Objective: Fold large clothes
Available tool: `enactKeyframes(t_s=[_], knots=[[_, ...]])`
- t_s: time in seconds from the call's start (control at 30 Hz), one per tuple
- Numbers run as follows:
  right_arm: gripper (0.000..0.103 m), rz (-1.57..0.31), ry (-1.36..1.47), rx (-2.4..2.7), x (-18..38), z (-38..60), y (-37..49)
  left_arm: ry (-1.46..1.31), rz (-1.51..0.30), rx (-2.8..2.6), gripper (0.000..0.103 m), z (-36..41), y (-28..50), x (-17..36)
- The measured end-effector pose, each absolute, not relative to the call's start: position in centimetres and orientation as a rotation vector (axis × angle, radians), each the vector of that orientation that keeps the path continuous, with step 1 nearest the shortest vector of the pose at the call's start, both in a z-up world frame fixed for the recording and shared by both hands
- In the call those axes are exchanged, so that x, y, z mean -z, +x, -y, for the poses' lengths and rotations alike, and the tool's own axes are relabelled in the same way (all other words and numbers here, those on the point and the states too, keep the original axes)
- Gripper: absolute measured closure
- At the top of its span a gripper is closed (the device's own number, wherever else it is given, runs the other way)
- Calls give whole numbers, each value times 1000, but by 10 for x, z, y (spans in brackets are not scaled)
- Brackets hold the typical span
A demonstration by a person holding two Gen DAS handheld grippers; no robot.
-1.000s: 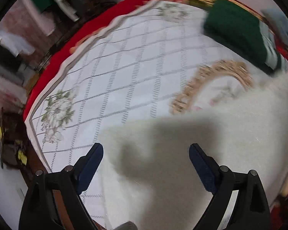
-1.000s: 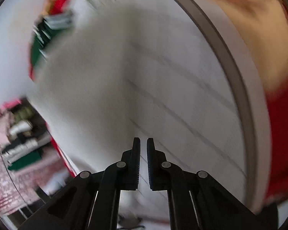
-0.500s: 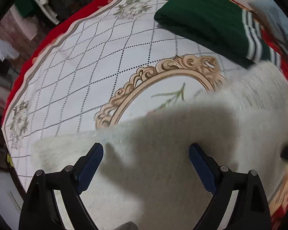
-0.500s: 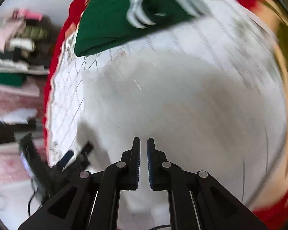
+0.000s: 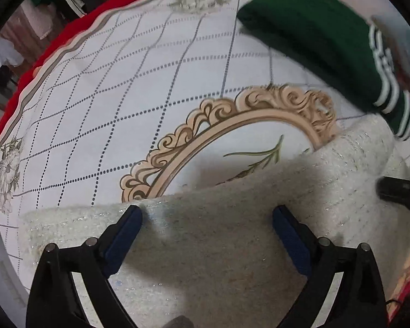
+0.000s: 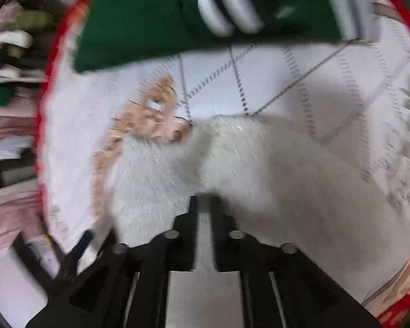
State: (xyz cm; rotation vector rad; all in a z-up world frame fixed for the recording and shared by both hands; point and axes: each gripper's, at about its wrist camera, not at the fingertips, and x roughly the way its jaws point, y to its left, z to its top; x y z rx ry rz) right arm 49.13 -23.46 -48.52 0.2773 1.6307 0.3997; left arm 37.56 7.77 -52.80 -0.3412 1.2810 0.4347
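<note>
fluffy white sweater (image 5: 232,246) spread across the near part of a round tabletop (image 5: 123,95), on a white cloth printed with a dotted diamond grid and a gold scrollwork oval. long axis of the garment running left to right, far edge rising toward the right.

left tongs (image 5: 207,235) directly over the near-left stretch of the sweater, spread wide, grasping nothing; whether the blue pads (image 5: 123,232) touch the knit cannot be told.

right tongs (image 6: 204,218) at the right end of the same garment, clenched nearly together with only a thin slit between; white knit (image 6: 259,177) bunched just ahead of the tips and a pale strip in the slit, likely a pinched fold, though blur leaves this uncertain. seen from the left view as a dark shape (image 5: 401,194) at the far right edge, on the sweater.

folded dark green garment with white stripes (image 5: 328,41) on the far right of the tabletop, just beyond the sweater's far right corner.

judging by the layout, left tongs nearer the free left end, right tongs already at the right end; next fold likely across the long axis.
</note>
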Motion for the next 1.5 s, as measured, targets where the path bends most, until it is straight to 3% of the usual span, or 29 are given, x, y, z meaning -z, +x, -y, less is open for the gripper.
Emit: enactKeyframes(t_s=[0.07, 0.1, 0.2, 0.33, 0.5, 0.53, 0.57, 0.6, 0.77, 0.93, 1.13, 1.27, 1.33, 1.5], knots=[[9, -1549, 338, -392, 463, 265, 476, -374, -1238, -417, 5, -80, 364, 516], [5, -1500, 380, -369, 452, 289, 461, -405, -1221, -415, 5, -81, 357, 510], [5, -1470, 458, -226, 456, 350, 436, -476, -1222, -400, 5, -85, 339, 499], [5, -1516, 709, -120, 505, 418, 414, -489, -1249, -391, 5, -70, 316, 493], [4, -1441, 966, -209, 570, 419, 409, -414, -1322, -392, 5, -50, 317, 515], [14, -1388, 980, -223, 568, 415, 409, -399, -1329, -396, 5, -48, 318, 519], [67, -1358, 977, -242, 563, 413, 409, -381, -1333, -397, 5, -47, 319, 523], [78, -1366, 996, -275, 563, 409, 410, -367, -1334, -398, 5, -46, 321, 525], [93, -1336, 1023, -166, 544, 411, 382, -283, -1328, -408, 5, -50, 330, 525], [95, -1372, 1115, -2, 522, 427, 284, -201, -1329, -402, 5, -56, 327, 513], [90, -1637, 1059, 46, 537, 428, 194, -111, -1345, -375, 5, -51, 295, 498], [76, -1721, 775, 27, 504, 429, 188, -156, -1370, -358, 5, -49, 282, 500], [67, -1743, 461, 65, 478, 416, 194, -169, -1388, -354, 5, -43, 284, 509], [64, -1612, 236, -4, 439, 380, 222, -115, -1430, -378, 5, -28, 296, 541]])
